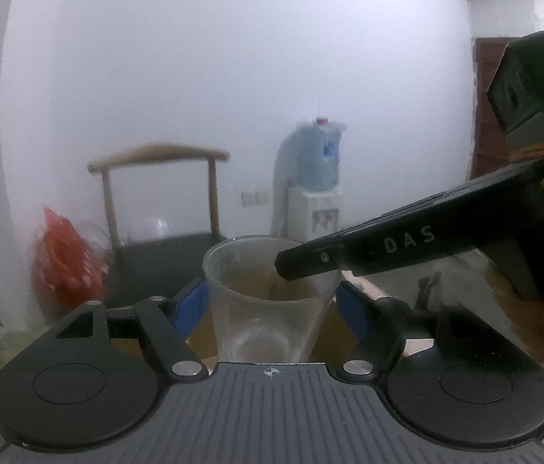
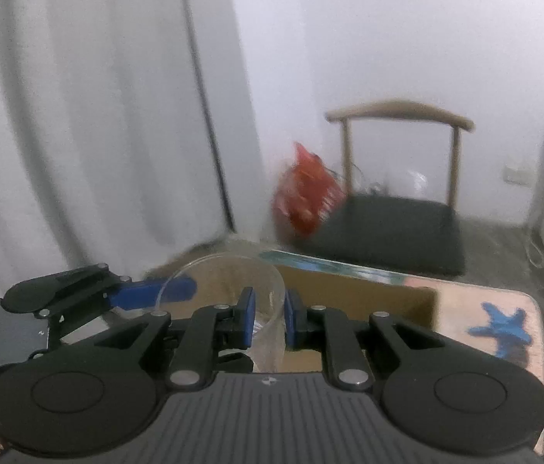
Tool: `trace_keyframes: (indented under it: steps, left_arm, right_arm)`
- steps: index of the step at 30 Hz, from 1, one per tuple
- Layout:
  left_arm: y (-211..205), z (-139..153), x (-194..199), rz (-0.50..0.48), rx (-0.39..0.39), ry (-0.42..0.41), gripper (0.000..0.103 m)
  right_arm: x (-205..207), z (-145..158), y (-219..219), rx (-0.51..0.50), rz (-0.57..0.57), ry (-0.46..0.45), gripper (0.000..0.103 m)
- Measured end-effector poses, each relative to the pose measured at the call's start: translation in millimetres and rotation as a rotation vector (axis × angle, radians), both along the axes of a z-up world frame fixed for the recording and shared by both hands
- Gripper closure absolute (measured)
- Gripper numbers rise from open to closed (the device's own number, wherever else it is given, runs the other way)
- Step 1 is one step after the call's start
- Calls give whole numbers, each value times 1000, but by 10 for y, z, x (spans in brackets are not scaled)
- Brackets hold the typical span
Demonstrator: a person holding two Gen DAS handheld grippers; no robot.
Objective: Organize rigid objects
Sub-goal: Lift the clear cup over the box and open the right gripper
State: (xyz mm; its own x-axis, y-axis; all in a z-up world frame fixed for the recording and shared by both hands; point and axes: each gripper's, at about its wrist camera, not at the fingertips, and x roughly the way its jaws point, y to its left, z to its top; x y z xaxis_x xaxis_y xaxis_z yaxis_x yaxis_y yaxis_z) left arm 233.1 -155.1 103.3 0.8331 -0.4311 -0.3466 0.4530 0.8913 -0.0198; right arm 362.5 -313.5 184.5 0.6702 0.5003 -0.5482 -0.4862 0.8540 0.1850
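Clear plastic cup (image 1: 268, 301), upright between both jaws: left gripper (image 1: 272, 301) grasps its sides, right gripper (image 2: 268, 319) pinches its rim.

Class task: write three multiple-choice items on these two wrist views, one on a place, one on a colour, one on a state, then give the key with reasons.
1. Where is the clear cup?
A. on the chair
B. between the left gripper's fingers
C. on the water dispenser

2. What colour are the pads on the right gripper?
A. blue
B. red
C. yellow

3. How does the right gripper stand?
A. wide open, holding nothing
B. out of view
C. shut on the cup's wall

Key: 1 B, the left gripper has a finger on each side of the cup; 2 A, both pads are blue; 3 C, one pad inside, one outside.
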Motion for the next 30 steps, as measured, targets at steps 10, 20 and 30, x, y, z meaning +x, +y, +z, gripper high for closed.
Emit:
trace_keyframes:
  steps: [10, 20, 30]
  left_arm:
    - [-395, -449, 961, 78, 137, 273, 30]
    - [-458, -575, 1193, 157, 241, 405, 30]
    - [-458, -572, 1215, 191, 262, 397, 24]
  right_arm:
    - [1050, -783, -89, -65, -38, 179, 86]
    - [1276, -1128, 51, -134, -10, 255, 85]
    - [1267, -1214, 58, -122, -17, 272, 83]
